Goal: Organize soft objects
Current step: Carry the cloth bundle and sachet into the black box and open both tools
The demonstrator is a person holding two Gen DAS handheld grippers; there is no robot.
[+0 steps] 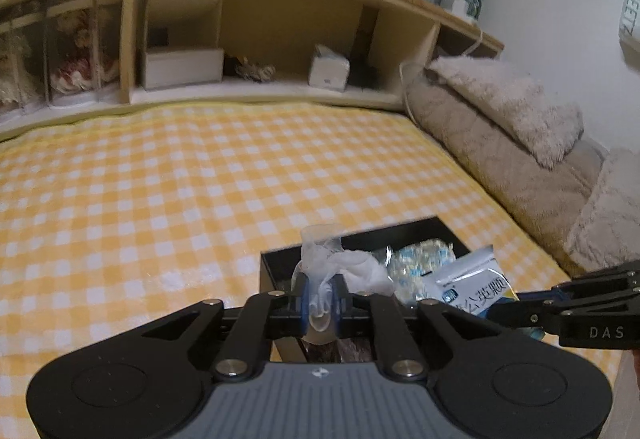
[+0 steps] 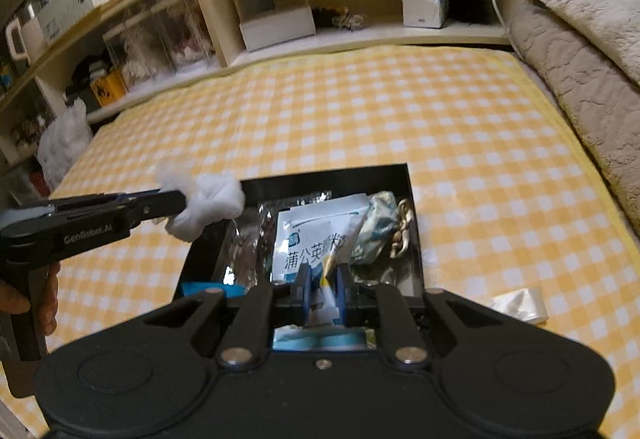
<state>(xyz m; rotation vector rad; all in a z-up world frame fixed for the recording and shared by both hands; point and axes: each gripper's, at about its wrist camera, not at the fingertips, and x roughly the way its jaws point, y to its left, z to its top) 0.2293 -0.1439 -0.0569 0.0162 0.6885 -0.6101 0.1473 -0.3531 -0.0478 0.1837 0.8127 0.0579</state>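
A black box (image 2: 320, 173) lies on the yellow checked bed cover (image 2: 360, 111), with foil packets, a green patterned pouch (image 2: 376, 227) and a gold chain inside. My left gripper (image 1: 322, 295) is shut on a white soft wad (image 1: 356, 267) in thin clear wrap. In the right wrist view that wad (image 2: 208, 203) hangs over the box's left rim at the tip of the left gripper (image 2: 180, 203). My right gripper (image 2: 323, 287) is shut on the corner of a white and blue printed packet (image 2: 312, 235), held over the box. The same packet (image 1: 468, 287) shows in the left wrist view.
A wooden headboard shelf (image 1: 248, 87) with a tissue box (image 2: 424, 9) and small boxes runs along the far side. Beige blankets (image 1: 500, 143) are piled on the right. A clear plastic scrap (image 2: 520, 303) lies right of the box. A person's hand (image 2: 16, 299) grips the left handle.
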